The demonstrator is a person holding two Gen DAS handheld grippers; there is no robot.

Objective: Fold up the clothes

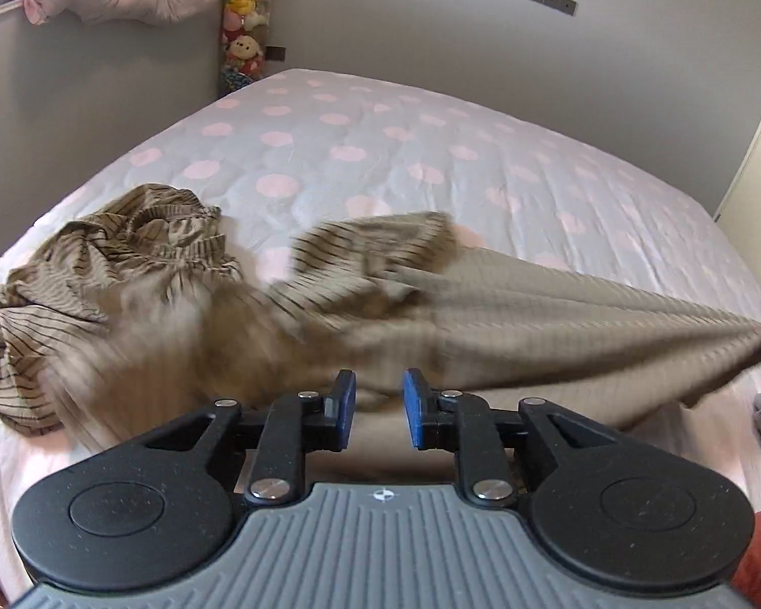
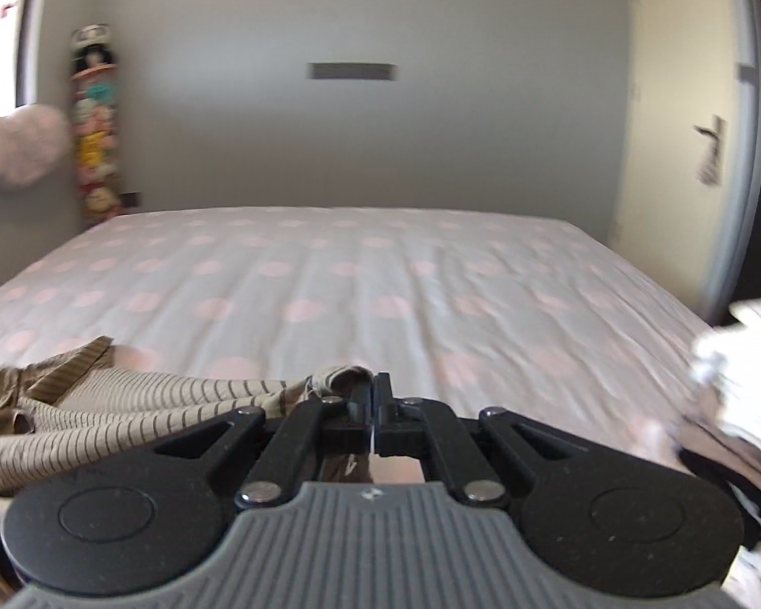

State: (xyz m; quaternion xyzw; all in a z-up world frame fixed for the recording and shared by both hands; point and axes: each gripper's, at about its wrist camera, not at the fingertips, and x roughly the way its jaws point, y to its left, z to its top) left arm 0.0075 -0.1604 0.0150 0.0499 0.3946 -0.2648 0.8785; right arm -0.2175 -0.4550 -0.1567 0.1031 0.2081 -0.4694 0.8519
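Observation:
A tan garment with thin dark stripes (image 1: 330, 304) lies crumpled on the bed's near left and is stretched taut toward the right edge of the left wrist view. My left gripper (image 1: 379, 396) is open and empty, its blue pads just above the garment's near edge. My right gripper (image 2: 373, 391) is shut on a bunched end of the same striped garment (image 2: 127, 416), which trails off to the left in the right wrist view. The cloth is motion-blurred in both views.
The bed has a white sheet with pink dots (image 1: 406, 152) (image 2: 380, 279). A stack of pale folded clothes (image 2: 735, 380) sits at the right edge. A column of plush toys (image 1: 243, 15) stands in the far corner. A door (image 2: 685, 127) is at the right.

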